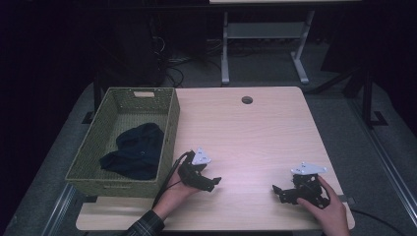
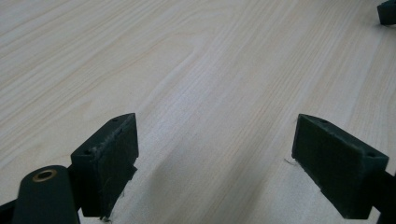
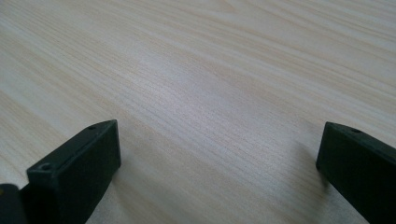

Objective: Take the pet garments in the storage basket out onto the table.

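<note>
Dark navy cloth (image 1: 135, 151) — crumpled, inside green woven basket (image 1: 93, 142) — table's left edge.

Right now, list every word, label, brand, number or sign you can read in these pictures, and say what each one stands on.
There is no readable text.
Green woven basket: a pale tab on its far rim, blank or too small to tell.
Dark cloth in the basket: no visible print.
Wooden table: bare wood grain and a cable hole.
Left tool and right tool: plain black jaws, open, grey plates unmarked.
</note>
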Demonstrator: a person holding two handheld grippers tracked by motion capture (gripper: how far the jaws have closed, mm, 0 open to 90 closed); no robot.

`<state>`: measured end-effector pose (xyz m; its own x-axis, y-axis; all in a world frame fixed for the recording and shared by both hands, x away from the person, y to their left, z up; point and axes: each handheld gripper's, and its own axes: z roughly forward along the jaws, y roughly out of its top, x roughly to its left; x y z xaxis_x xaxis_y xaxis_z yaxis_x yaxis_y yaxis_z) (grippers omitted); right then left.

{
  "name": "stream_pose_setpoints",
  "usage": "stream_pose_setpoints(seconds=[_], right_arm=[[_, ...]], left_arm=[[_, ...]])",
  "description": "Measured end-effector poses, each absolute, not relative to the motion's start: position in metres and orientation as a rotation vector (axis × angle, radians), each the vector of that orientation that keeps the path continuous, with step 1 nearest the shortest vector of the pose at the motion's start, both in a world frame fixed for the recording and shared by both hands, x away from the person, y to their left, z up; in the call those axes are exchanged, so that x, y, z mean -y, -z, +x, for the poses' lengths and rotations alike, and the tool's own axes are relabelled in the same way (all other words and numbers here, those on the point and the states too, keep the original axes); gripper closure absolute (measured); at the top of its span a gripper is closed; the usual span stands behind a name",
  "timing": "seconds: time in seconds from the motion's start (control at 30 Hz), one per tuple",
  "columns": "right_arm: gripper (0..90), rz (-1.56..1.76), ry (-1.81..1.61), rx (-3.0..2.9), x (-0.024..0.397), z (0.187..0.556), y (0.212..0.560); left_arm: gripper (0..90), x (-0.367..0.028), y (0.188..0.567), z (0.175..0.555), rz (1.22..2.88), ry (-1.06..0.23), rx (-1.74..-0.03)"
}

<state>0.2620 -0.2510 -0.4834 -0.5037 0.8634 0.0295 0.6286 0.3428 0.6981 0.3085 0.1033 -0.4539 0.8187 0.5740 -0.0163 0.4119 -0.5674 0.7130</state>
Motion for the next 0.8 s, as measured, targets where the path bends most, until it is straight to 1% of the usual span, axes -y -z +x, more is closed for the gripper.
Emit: stream_pose_setpoints(seconds=[0.8], right_arm=[[0.0,1.320,-0.945,-2.266,0.251,0.262,0.483]], left_arm=[[14.4,-0.105,0.438,0.308,2.247,-0.279,-0.716]])
